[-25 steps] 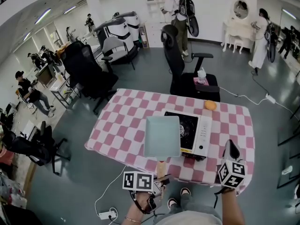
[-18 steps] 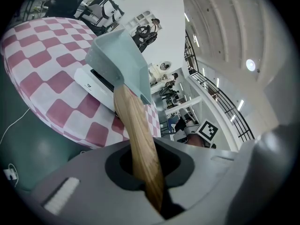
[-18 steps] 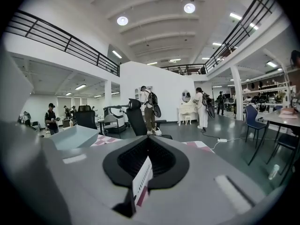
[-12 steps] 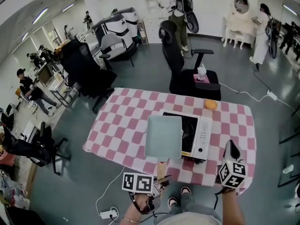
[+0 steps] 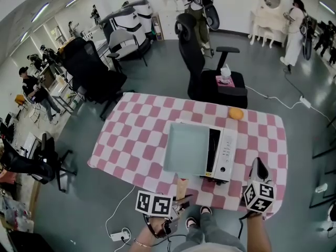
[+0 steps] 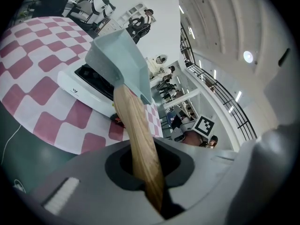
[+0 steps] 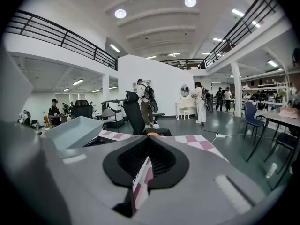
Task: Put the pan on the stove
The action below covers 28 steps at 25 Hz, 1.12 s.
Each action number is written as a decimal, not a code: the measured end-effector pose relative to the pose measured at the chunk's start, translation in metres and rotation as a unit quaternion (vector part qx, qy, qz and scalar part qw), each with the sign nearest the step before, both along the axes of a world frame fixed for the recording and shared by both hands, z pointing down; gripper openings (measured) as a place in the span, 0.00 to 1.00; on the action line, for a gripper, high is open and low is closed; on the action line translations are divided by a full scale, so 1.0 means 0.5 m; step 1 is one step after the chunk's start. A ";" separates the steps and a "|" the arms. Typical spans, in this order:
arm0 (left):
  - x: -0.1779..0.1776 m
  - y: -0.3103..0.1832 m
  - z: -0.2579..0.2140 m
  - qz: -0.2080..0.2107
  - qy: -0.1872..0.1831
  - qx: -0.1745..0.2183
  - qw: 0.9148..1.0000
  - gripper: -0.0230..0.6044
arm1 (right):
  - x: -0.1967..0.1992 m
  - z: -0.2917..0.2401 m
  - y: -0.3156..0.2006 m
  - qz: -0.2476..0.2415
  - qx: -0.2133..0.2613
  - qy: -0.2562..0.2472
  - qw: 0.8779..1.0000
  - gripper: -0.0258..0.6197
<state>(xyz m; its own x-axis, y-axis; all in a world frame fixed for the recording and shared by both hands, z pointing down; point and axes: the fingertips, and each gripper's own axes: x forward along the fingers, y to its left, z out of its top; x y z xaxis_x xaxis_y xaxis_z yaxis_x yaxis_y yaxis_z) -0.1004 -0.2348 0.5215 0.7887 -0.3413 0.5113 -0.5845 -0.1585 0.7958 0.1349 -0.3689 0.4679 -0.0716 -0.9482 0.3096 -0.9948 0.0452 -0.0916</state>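
Clamping the wooden handle [image 5: 181, 186] in the left gripper [image 5: 182, 197], holding the pan [image 5: 186, 148] over the stove [image 5: 224, 152] by the worktop's [image 5: 131, 135] front edge. Idling the right gripper [image 5: 258, 166] near the front right corner, jaws almost together on nothing. Probably risking an off-centre landing: overhanging the stove's left side, then tipping or twisting in the jaws.

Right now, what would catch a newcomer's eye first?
A pale blue square pan with a wooden handle, clamped in the left tool, hangs over the white tabletop stove on the pink-checked table. A small orange fruit lies alone near the table's far edge.
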 end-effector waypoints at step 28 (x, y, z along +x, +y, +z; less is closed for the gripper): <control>0.021 -0.058 0.057 0.048 -0.026 -0.016 0.998 0.08 | 0.017 0.124 -0.035 0.003 -0.053 -0.003 0.999 0.05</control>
